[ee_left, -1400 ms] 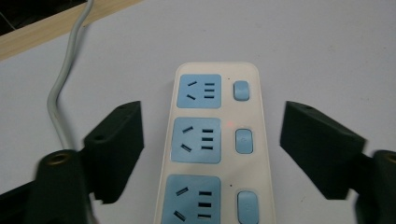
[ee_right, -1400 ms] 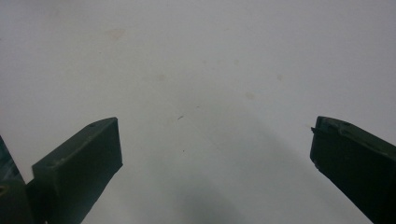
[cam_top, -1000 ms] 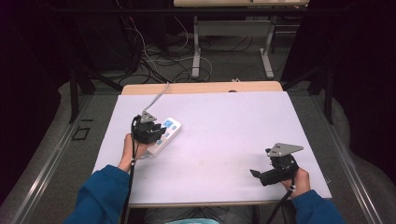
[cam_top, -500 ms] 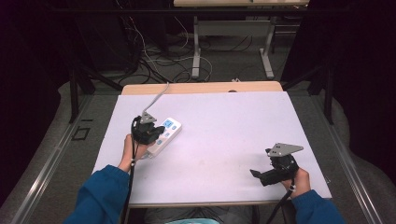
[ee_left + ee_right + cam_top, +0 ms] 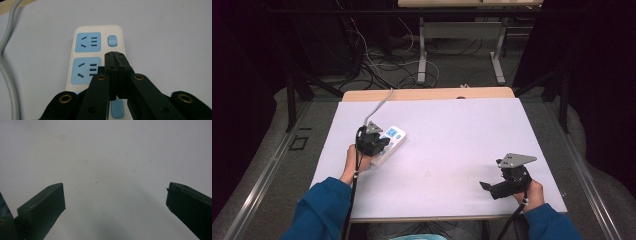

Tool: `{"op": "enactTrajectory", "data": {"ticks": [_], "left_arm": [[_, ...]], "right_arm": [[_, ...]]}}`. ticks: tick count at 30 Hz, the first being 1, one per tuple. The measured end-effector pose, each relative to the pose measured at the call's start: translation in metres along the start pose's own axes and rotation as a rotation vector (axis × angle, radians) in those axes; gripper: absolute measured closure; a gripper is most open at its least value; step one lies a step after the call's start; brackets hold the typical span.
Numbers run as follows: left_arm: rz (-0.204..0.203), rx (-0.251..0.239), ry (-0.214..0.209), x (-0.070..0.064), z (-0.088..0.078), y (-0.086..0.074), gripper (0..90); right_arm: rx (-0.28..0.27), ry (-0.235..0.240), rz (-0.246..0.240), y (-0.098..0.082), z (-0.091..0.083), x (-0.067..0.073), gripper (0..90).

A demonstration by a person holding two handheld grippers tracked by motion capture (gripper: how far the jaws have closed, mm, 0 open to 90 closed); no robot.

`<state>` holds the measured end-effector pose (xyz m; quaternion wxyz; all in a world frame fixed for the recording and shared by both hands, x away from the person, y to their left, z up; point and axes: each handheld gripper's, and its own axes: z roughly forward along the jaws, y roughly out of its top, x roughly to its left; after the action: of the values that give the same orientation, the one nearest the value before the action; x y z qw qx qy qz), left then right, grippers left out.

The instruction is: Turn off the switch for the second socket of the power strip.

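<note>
Fingers (image 5: 117, 62) of the left gripper (image 5: 114, 53) are pressing flat against each other with nothing between them, their tips hovering over the power strip (image 5: 95, 55), just below its upper blue switch (image 5: 112, 40); the jaws have just been closing. Whether the tips are touching the strip's face I cannot tell. From the high view the left gripper (image 5: 373, 142) is sitting at about nine o'clock on the table (image 5: 452, 135), over the near end of the power strip (image 5: 391, 141), which is lying flat and running diagonally toward one o'clock. That strip is showing a white, round-cornered body with pale blue socket panels (image 5: 87, 42) and small blue switches beside them; a second switch (image 5: 117, 108) is peeking out under the gripper. Its grey cord (image 5: 7, 50) is trailing away past the far table edge toward twelve o'clock. Well apart, at about four o'clock, the right gripper (image 5: 492, 187) is resting in the person's hand with its jaws standing wide, and its fingers (image 5: 42, 207) are framing bare, faintly stained white tabletop.
</note>
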<state>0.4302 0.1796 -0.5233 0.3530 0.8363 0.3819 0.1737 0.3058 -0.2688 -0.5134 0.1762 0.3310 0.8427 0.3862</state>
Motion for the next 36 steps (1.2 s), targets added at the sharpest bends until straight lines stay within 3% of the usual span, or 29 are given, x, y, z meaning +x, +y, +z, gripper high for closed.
{"op": "enactTrajectory", "data": {"ticks": [13,21,36], "left_arm": [[0.026,0.015,0.011,0.0,0.008,0.001,89.7],[0.026,0.036,0.008,0.0,0.013,0.001,89.7],[0.014,0.032,-0.007,0.002,0.014,0.001,90.0]], "right_arm": [[0.002,0.0,0.005,0.0,0.0,0.0,1.4],[0.002,0.0,0.0,0.0,0.0,0.0,1.4],[0.006,0.006,-0.01,0.0,0.001,-0.001,1.5]]}}
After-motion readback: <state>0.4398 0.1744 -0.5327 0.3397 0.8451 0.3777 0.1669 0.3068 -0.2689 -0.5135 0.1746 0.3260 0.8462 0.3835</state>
